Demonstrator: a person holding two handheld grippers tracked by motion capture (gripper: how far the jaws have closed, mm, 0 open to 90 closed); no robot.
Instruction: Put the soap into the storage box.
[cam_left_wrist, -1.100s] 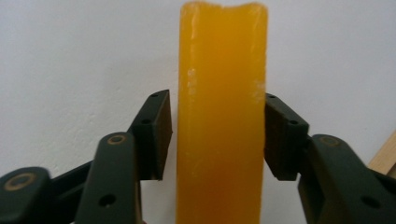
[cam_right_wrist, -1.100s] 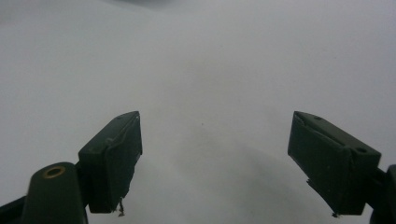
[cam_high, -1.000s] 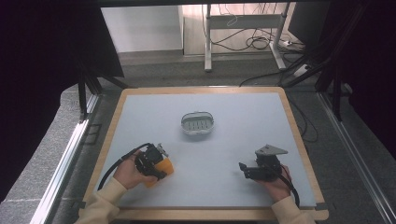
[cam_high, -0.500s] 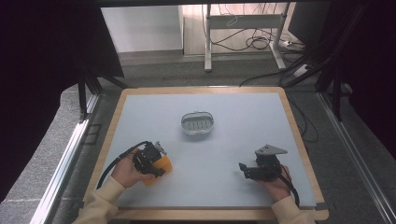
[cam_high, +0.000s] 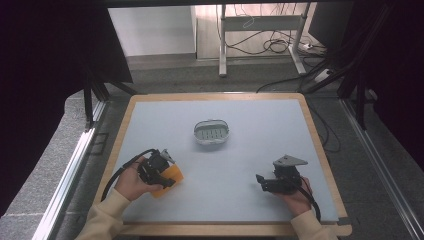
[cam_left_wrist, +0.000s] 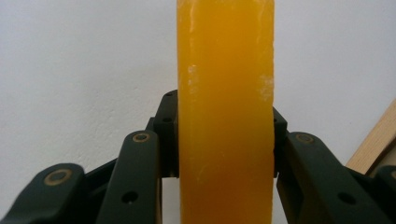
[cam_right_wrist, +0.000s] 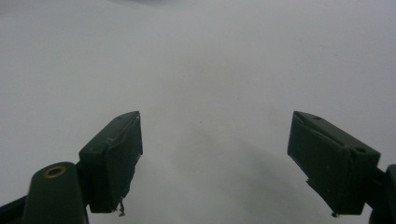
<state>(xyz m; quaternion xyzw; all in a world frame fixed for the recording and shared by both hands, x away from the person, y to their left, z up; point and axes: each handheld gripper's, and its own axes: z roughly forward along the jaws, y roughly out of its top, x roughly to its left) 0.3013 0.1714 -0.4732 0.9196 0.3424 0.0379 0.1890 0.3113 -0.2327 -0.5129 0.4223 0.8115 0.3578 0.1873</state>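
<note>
The left gripper (cam_high: 162, 172) clamps the orange soap (cam_left_wrist: 225, 112), likely bound for the far dish (cam_high: 211, 132); the right gripper (cam_right_wrist: 229, 163) gapes empty.

A laboratory recording bay: a wood-framed table (cam_high: 320, 145) enclosed by black curtains (cam_high: 45, 75), with aluminium rails (cam_high: 70, 170), loose floor cables (cam_high: 270, 45) and a desk frame (cam_high: 260, 22) behind.

Surface finishes at the work table

The translucent orange waxy bar (cam_left_wrist: 225, 112) looks smooth and slightly glossy, with pale scuffs; the matt black plastic jaws carry brass-coloured pins. The pale grey table top (cam_high: 260, 135) is matt and smooth, framed in light wood. The white oval slotted dish (cam_high: 211, 132) looks plastic.
</note>
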